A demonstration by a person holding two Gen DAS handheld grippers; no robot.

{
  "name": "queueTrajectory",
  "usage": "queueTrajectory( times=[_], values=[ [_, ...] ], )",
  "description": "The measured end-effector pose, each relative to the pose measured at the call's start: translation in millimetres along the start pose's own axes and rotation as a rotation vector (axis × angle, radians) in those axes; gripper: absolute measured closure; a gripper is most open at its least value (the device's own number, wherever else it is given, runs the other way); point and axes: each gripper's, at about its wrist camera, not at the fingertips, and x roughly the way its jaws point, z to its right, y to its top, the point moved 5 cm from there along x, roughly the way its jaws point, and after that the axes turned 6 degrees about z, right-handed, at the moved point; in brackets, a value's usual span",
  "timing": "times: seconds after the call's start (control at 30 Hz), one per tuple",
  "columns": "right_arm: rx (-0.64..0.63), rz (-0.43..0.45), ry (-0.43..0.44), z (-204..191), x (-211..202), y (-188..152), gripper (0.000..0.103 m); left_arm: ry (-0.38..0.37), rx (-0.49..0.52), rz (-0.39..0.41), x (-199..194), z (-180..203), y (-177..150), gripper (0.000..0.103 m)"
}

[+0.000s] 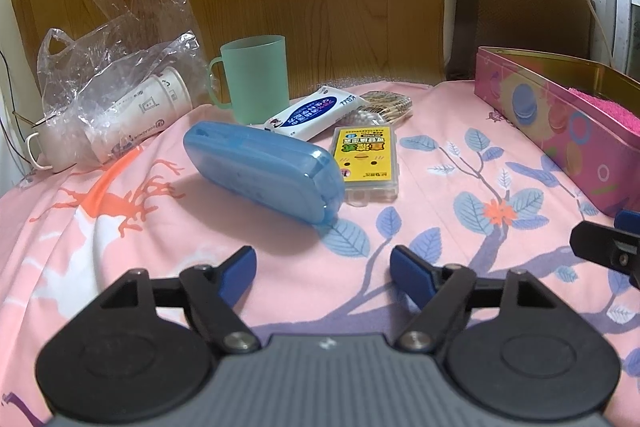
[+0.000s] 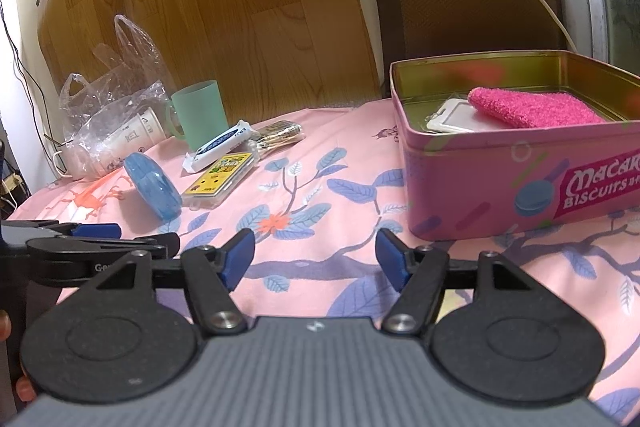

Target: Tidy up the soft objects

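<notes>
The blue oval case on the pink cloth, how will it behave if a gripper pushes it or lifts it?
The blue case looks like hard, glossy plastic, so it is probably stiff and somewhat slippery between fingers. It leans tilted on the soft cloth, so a push may rock or tip it. Probably light.

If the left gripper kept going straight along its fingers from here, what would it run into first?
Most likely the blue plastic case, or the yellow-labelled clear box beside it; both lie just ahead of the open left gripper on the pink sheet. Depth is hard to judge.
</notes>
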Motion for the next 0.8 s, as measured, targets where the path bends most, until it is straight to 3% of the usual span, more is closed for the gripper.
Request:
queueTrajectory(
  times=[0.8],
  values=[
    [-0.032, -0.040, -0.001, 0.9, 7.2, -1.0, 0.033, -0.067, -0.074, -0.005, 0.8, -9.4, 1.1, 0.023]
  ],
)
